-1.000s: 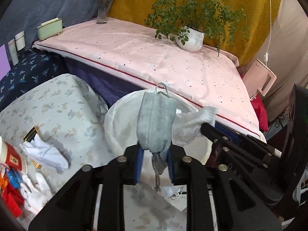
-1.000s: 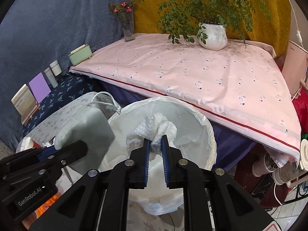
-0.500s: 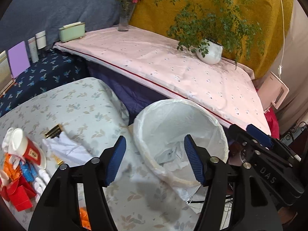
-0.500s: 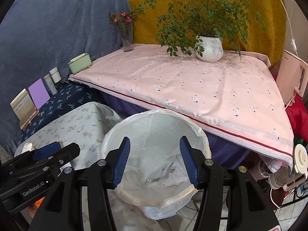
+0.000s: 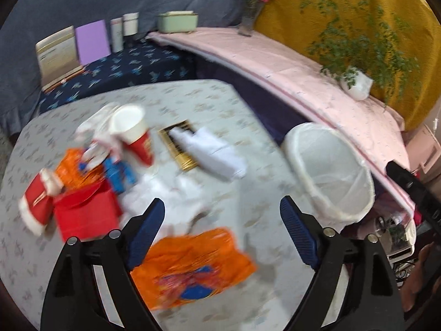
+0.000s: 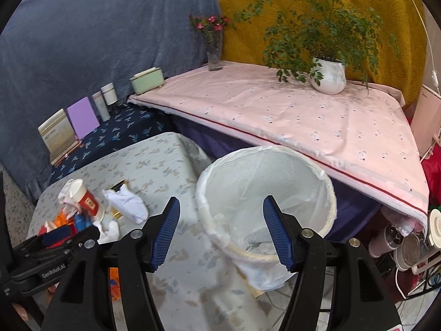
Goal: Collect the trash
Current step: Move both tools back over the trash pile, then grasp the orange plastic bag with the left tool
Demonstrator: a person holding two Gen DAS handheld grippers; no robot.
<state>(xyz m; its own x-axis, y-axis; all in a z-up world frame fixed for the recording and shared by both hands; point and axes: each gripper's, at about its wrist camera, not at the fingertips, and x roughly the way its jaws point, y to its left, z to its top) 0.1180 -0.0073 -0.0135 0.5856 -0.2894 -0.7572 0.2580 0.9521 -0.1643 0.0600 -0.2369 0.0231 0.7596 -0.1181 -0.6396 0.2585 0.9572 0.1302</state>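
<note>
1. Over a table (image 5: 220, 104) covered in a pale leaf-print cloth, the left claw (image 5: 222, 226) hangs with its two blue-padded jaws spread wide and nothing between them.
2. Directly under that claw lies a crumpled orange wrapper (image 5: 193, 264) with blue and red print, blurred in the left wrist view.
3. Farther left on the table sits a heap of trash: a red carton (image 5: 85, 215), a second orange wrapper (image 5: 74, 165), a blue and red wrapper (image 5: 118, 171), and a red-and-white paper cup (image 5: 135, 135) lying on its side with its mouth facing the camera.
4. Beside the cup, a crumpled white tissue (image 5: 215, 151) rests partly on a flat black and gold packet (image 5: 179, 143). More white tissue (image 5: 165, 193) lies between the heap and the left claw.
5. Just past the table's right edge stands a round bin (image 6: 325, 190) lined with a white plastic bag. Some crumpled white trash shows at its bottom.
6. The right claw (image 6: 222, 231) hovers above the near rim of the bin, jaws wide apart and empty.
7. Behind the bin is a higher surface under a pink cloth (image 6: 303, 110), carrying a leafy plant in a white pot (image 6: 329, 75), a glass vase of pink flowers (image 6: 213, 52) and a pale green box (image 6: 146, 80).
</note>
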